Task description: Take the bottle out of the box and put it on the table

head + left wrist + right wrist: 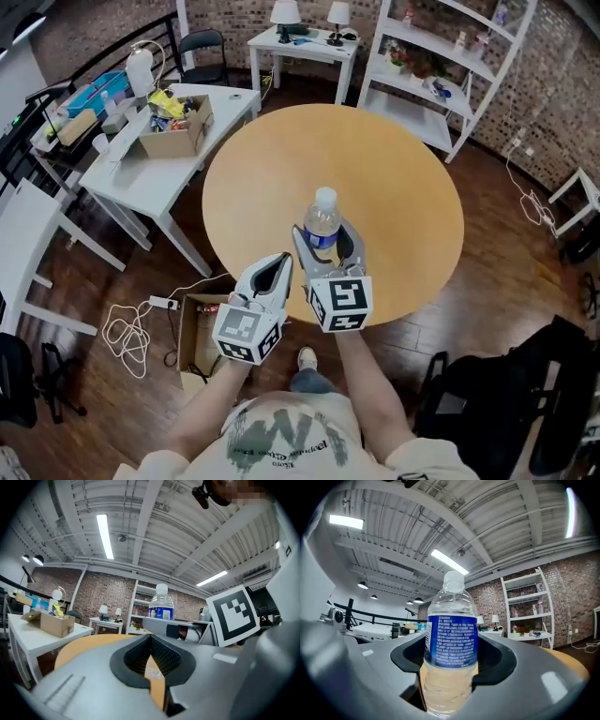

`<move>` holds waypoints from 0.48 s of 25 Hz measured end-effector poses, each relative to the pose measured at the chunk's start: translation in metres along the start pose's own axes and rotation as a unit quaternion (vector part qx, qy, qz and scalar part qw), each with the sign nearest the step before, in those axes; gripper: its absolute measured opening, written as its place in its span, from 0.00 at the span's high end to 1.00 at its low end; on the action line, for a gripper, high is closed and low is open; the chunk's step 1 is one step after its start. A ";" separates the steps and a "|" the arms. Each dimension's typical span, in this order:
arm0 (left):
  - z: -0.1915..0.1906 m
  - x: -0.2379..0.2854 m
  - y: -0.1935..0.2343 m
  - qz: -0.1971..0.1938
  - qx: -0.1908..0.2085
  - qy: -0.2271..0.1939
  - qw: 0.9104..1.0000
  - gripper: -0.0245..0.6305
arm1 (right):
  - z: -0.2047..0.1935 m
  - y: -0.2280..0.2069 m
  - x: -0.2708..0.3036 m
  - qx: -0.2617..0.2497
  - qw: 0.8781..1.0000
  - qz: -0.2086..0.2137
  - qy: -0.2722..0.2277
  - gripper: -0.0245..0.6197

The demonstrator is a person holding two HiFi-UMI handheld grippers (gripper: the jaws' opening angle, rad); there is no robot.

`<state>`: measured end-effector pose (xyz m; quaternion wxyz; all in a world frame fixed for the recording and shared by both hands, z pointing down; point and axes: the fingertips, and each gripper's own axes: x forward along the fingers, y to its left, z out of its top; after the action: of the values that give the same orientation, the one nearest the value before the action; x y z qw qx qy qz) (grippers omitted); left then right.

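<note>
Right tool (pixel 324 251) clamped on upright water bottle (pixel 322 217); left tool (pixel 272 277) jaws together, empty. Carry step, likely. Next: lower onto table (pixel 403 178) ahead, release.

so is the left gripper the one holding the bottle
No, the bottle stands clamped between the jaws of the right gripper, while the left gripper has its jaws together on nothing.

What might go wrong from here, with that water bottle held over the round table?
The bottle is smooth and round and is held only by the right gripper, so it might slip or tilt on the way down. It seems to hang over the near side of the table. Set down close to that edge, it may topple off. The empty left gripper is close beside it and might knock it.
</note>
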<state>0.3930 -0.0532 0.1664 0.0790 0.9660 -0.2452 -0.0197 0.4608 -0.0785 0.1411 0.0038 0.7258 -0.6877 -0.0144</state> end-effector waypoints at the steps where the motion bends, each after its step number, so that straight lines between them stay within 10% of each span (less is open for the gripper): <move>1: -0.003 0.013 -0.010 -0.012 -0.001 0.003 1.000 0.97 | -0.002 -0.015 -0.003 -0.001 1.000 -0.010 0.002 0.51; 12: -0.037 0.126 -0.104 -0.114 -0.021 0.039 0.992 0.97 | -0.020 -0.169 -0.046 -0.015 0.992 -0.121 0.004 0.50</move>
<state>0.5556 -0.0181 0.1861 0.1059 0.9859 -0.1297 0.0041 0.6275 -0.0236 0.1577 0.0160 0.8038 -0.5943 -0.0223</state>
